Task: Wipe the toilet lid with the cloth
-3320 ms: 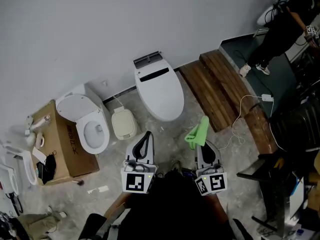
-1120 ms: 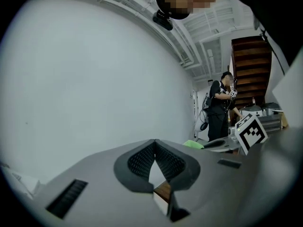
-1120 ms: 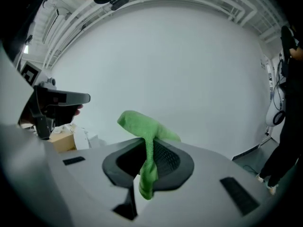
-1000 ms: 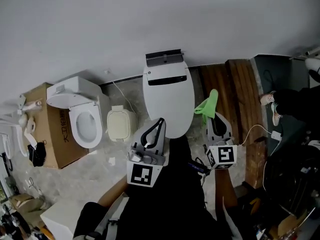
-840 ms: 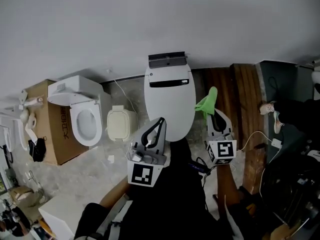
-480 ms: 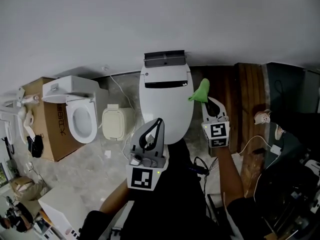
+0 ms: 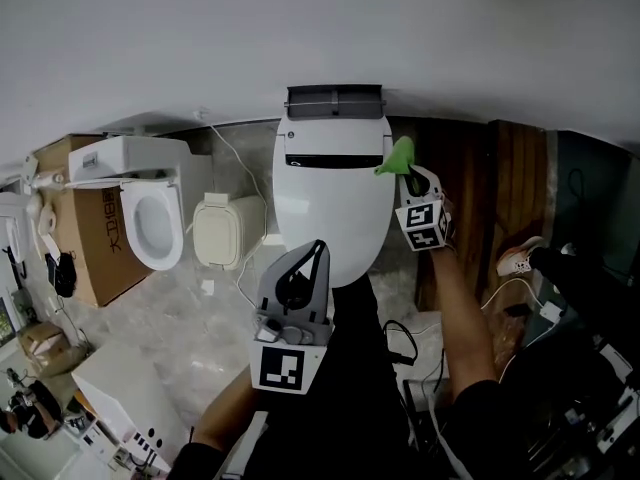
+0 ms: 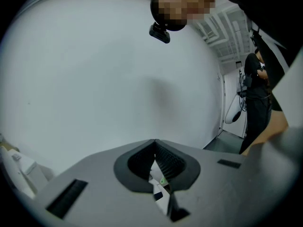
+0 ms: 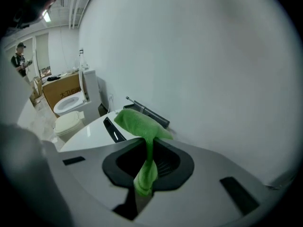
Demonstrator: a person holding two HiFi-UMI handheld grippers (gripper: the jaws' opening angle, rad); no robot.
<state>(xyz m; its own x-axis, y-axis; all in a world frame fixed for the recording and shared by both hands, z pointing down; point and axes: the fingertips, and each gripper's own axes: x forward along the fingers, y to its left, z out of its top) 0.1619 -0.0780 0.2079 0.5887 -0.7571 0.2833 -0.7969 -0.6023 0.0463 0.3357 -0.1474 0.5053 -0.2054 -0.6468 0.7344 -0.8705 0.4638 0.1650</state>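
The right tool [image 7: 405,173] is clenched on the green cloth [image 7: 394,157], held above the right rear edge of the toilet lid [image 7: 330,218]. The left tool [image 7: 319,248], jaws pressed together on nothing, hovers at the lid's front end.

Right gripper [image 7: 408,172]: I hold it at the right edge of the closed white toilet lid [image 7: 330,218], towards the hinge end, with the green cloth [image 7: 396,156] clamped in its jaws. The cloth sticks out over the lid (contact with the surface cannot be confirmed).

Left gripper [image 7: 317,248]: over the lid's front edge, jaw tips together, nothing between them.

Surroundings: a beige container [image 7: 228,233] just left of the toilet, then a second toilet [image 7: 150,218] with its bowl open, against a cardboard box [image 7: 85,238]. Wooden boards [image 7: 480,188] lie to the right.
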